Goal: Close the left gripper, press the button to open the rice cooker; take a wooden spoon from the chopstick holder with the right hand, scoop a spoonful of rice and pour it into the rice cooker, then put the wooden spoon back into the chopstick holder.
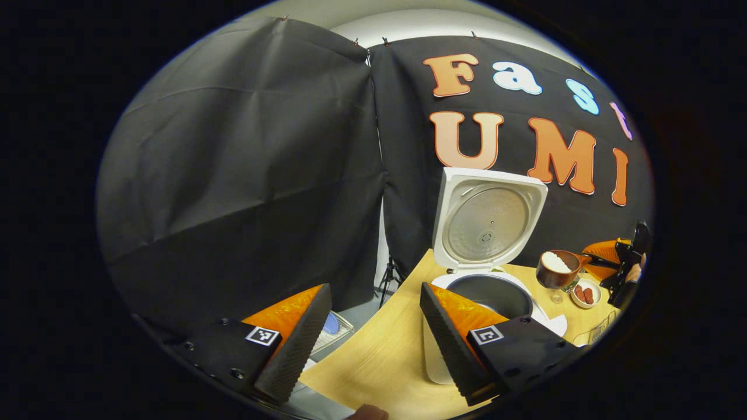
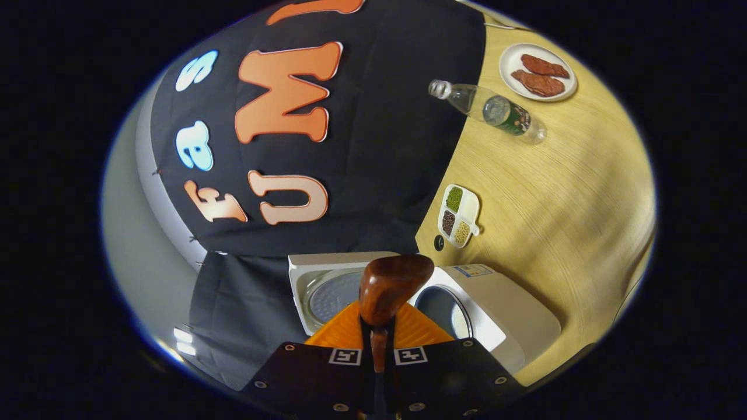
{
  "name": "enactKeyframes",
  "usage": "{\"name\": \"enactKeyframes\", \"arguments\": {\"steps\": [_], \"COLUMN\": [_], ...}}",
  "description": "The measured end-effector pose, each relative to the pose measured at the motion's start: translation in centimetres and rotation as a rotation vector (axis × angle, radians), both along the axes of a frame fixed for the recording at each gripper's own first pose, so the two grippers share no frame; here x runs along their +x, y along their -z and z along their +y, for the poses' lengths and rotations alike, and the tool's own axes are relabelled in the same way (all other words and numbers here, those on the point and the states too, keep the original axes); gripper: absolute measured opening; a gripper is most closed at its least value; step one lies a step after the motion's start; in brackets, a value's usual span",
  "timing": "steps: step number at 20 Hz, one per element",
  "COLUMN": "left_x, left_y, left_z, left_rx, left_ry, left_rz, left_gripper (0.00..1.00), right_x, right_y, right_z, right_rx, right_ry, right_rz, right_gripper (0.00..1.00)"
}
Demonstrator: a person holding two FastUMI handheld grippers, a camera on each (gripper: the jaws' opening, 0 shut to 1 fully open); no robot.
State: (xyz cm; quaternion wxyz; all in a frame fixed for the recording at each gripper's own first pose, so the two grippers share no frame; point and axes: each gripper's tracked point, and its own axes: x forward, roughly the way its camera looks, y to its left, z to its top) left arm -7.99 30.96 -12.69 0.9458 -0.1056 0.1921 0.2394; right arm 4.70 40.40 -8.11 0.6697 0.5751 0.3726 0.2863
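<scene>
Holding the wooden spoon (image 2: 390, 286) by its handle, the right tool (image 2: 378, 344) brings a spoonful of rice (image 1: 555, 262) beside the open rice cooker (image 1: 487, 291) on the desk (image 1: 379, 356). The left tool (image 1: 373, 335) stands wide and empty. Opening and scooping look done; pouring and returning the spoon are left.

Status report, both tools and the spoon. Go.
Left tool open, idle. Right tool shut on wooden spoon, rice aboard, beside open rice cooker. Nothing blocking the pot.
</scene>
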Motion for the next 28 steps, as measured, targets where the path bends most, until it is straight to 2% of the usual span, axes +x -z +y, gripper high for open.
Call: {"name": "enactKeyframes", "arguments": {"steps": [4,10,17,28], "left_x": [-0.2,0.0,-0.8,-0.8], "left_y": [0.8,1.2,2.4,2.4], "left_z": [1.4,2.7,4.1,4.9], "left_rx": [-0.013,-0.021,-0.046,-0.041], "left_ry": [-0.004,0.023,0.012,0.025], "left_rz": [0.007,0.017,0.03,0.037], "left_gripper": [1.0,1.0,1.0,1.0], "right_x": [0.7,1.2,1.1,0.9], "right_y": [-0.6,-1.9,-3.1,-4.8], "right_z": [2.1,4.9,5.9,6.5], "right_rx": [-0.142,-0.405,-0.564,-0.74], "right_ry": [-0.004,-0.022,-0.026,-0.01], "right_rz": [-0.12,-0.37,-0.53,-0.764], "right_gripper": [0.06,0.06,0.06,0.06]}}
